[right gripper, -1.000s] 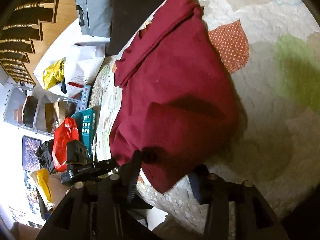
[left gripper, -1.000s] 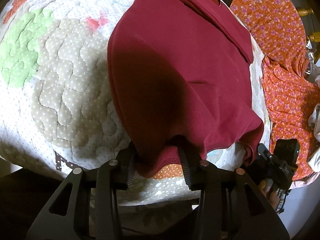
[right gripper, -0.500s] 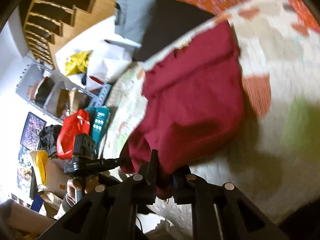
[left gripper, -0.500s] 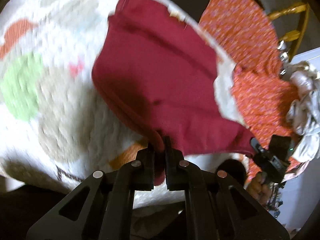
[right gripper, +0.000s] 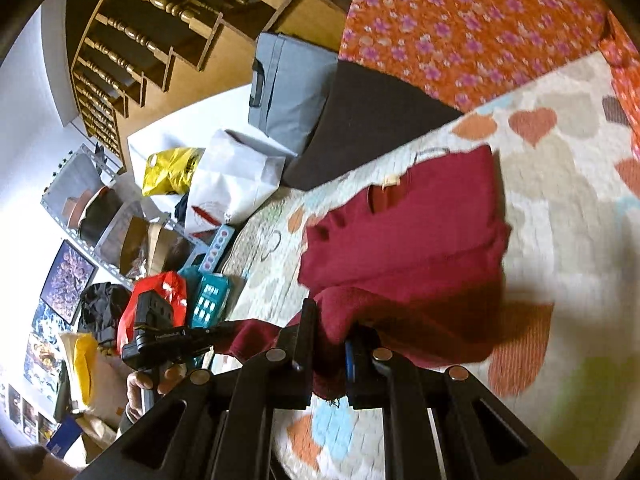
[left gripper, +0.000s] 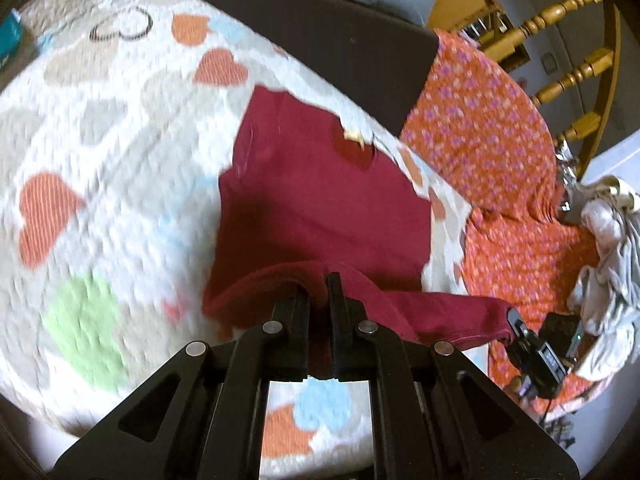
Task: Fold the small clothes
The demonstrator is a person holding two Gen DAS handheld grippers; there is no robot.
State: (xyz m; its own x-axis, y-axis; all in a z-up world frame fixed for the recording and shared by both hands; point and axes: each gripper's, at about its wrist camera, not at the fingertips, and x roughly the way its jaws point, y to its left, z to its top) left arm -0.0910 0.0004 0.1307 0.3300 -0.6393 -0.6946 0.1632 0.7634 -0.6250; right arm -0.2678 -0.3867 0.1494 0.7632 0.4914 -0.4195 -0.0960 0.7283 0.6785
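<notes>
Both tongs, left gripper (left gripper: 318,286) and right gripper (right gripper: 334,326), clamp the dark red knit top's (left gripper: 320,208) near hem, lifted mid-fold; far half lies flat on the heart-print quilt (left gripper: 100,152).

The left gripper (left gripper: 318,280) pinches the maroon shirt's (left gripper: 320,208) near hem, jaws closed. The shirt lies on the heart-patterned quilt (left gripper: 100,160), near its right edge.

Bare quilt (left gripper: 100,168) left of maroon shirt (left gripper: 320,208)

Matte black tongs (left gripper: 318,288) with silver pivot pins (left gripper: 270,325).
</notes>
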